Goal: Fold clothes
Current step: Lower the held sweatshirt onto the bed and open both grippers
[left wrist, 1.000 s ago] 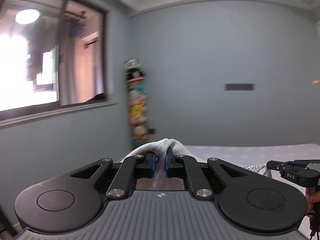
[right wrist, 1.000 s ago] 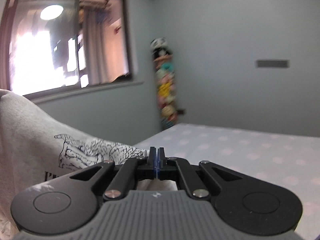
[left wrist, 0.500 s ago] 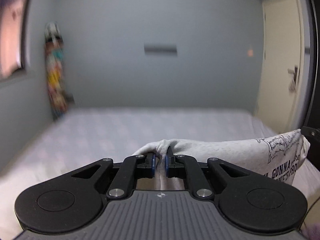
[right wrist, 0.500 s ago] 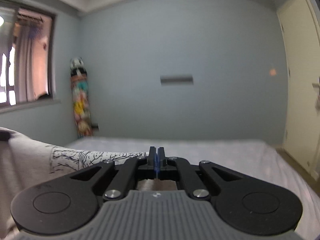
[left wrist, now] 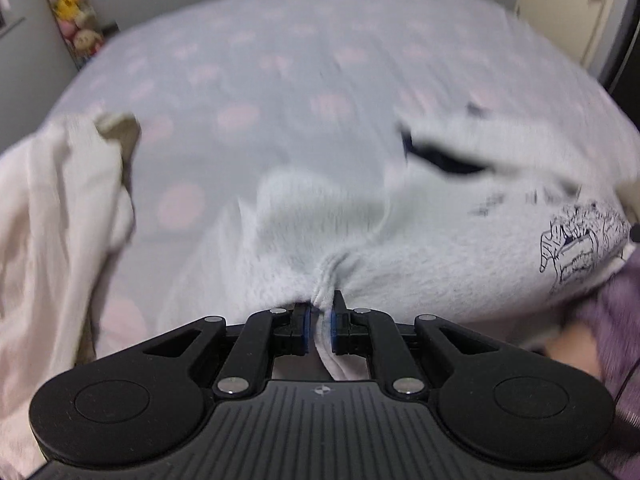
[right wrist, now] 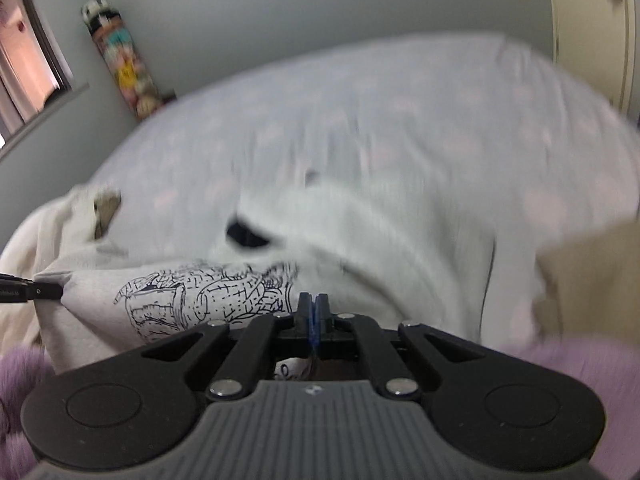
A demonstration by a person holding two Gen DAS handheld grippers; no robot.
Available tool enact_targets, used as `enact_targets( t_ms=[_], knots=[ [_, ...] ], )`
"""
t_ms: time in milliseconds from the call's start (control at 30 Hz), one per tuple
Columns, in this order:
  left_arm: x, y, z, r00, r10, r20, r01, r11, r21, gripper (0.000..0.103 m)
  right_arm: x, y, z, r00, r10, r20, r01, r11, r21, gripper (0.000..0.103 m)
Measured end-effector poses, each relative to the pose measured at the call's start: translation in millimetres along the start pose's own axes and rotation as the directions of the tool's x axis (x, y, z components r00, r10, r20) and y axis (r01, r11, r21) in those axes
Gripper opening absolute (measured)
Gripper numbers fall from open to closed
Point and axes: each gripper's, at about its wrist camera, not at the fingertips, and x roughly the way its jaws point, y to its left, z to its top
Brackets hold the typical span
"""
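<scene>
Left gripper (left wrist: pixel 319 322): jaws closed on a bunched fold of the sweatshirt (left wrist: pixel 360 240), cloth pinched between the blue pads and hanging below them.
Right gripper (right wrist: pixel 313 322): jaws pressed together on the sweatshirt's edge, only a thin sliver of fabric between the pads (printed cloth visible just beneath).
Sweatshirt: pale grey, fleecy, with a black line drawing (right wrist: pixel 212 296) on it; spread between both grippers and draped forward onto the bed (left wrist: pixel 280 60); dark neck opening (left wrist: pixel 440 156) facing up, much blurred.
Sweatshirt, far corner: held by the other gripper's tip at the left edge of the right wrist view (right wrist: pixel 24 292).
Bed: light sheet with faint pink dots, bare beyond the sweatshirt.
Cream garment (left wrist: pixel 52 208): heaped on the bed to the left of the sweatshirt, near but apart.
Purple fleece (right wrist: pixel 580 364): low in both views, beside the grippers (cannot tell whether a sleeve or a separate item).
Beige cloth (right wrist: pixel 588 272): at the right edge, blurred.
Toy stack (right wrist: pixel 120 64): upright in the corner by the window (right wrist: pixel 24 60).
</scene>
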Motion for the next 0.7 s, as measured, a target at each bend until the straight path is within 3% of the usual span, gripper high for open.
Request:
enact_targets(
  t_ms=[100,267,300,367,500,567,700],
  knots=[
    [-9,-2,-10,0.999,-0.032,-0.01,0.032,0.999,-0.003,0.012,6,-2,-14,0.999,0.009,-0.047,-0.009,1.0,-0.001,0.003],
    [-39,-1,-6,0.996,-0.085,0.039,0.085,0.996,-0.009,0.042,-1,2,4,1.0,-0.004,-0.024,0.002,0.996,-0.088,0.018],
    [-45,-1,-4,0.994,-0.097,0.05,0.097,0.995,-0.009,0.043,-3,2,11,1.0,-0.008,-0.01,0.007,0.994,-0.105,0.02],
    [-56,0,6,0.99,-0.114,0.087,0.113,0.994,0.01,0.046,-9,4,26,1.0,-0.006,0.016,0.008,0.991,-0.134,0.035],
    [-57,1,39,0.979,-0.124,0.16,0.117,0.992,0.053,0.049,4,11,52,0.999,-0.021,0.046,0.031,0.973,-0.229,0.042],
    [-51,0,59,0.975,-0.131,0.178,0.12,0.99,0.073,0.05,21,15,63,0.999,-0.03,0.04,0.04,0.957,-0.286,0.058],
    [-6,1,93,0.975,-0.187,0.118,0.173,0.978,0.115,0.052,64,21,76,0.999,-0.036,-0.013,0.029,0.937,-0.349,0.063]
  ],
)
